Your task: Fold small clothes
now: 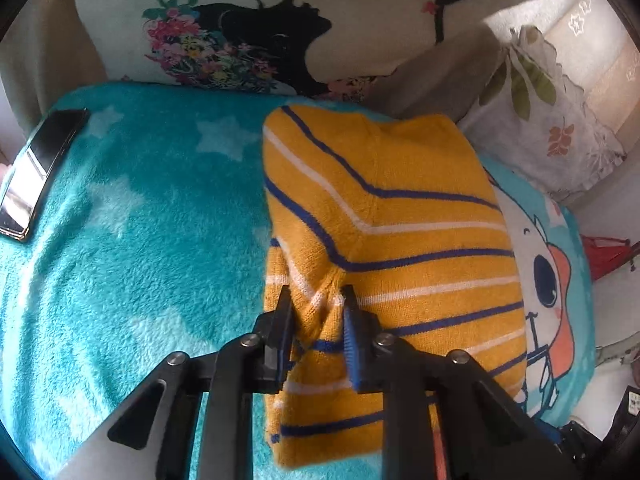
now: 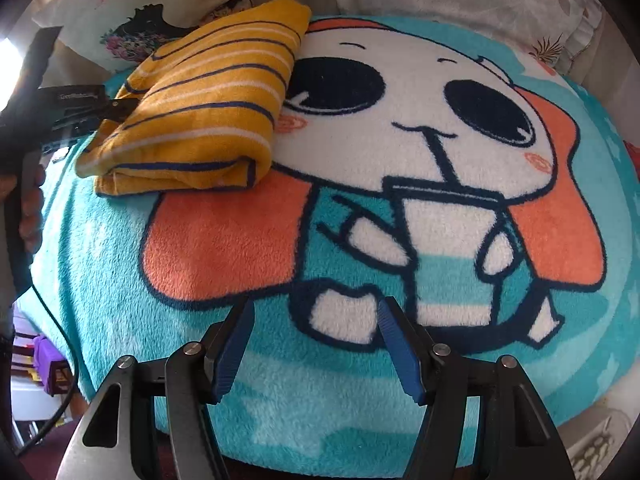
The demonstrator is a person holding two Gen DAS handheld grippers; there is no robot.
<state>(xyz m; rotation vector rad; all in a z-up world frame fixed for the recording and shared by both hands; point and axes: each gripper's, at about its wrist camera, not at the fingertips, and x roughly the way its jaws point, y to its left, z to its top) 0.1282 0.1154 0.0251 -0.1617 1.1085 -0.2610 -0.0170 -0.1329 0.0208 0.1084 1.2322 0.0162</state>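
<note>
A folded yellow sweater (image 1: 400, 216) with blue and white stripes lies on a teal fleece blanket (image 1: 140, 220). My left gripper (image 1: 316, 300) is shut on a bunched fold at the sweater's near left edge; the knit puckers between the pads. In the right wrist view the same sweater (image 2: 208, 100) sits at the upper left, with the left gripper (image 2: 116, 108) biting its left side. My right gripper (image 2: 316, 308) hovers open over the blanket's cartoon print (image 2: 400, 120), well apart from the sweater, nothing between its fingers.
A phone (image 1: 36, 168) lies at the blanket's left edge. A printed cushion (image 1: 260, 32) and a floral pillow (image 1: 548, 120) line the back. A hand (image 2: 28, 208) holds the left tool. A purple item (image 2: 48, 364) and a black cable (image 2: 60, 328) sit off the blanket's left side.
</note>
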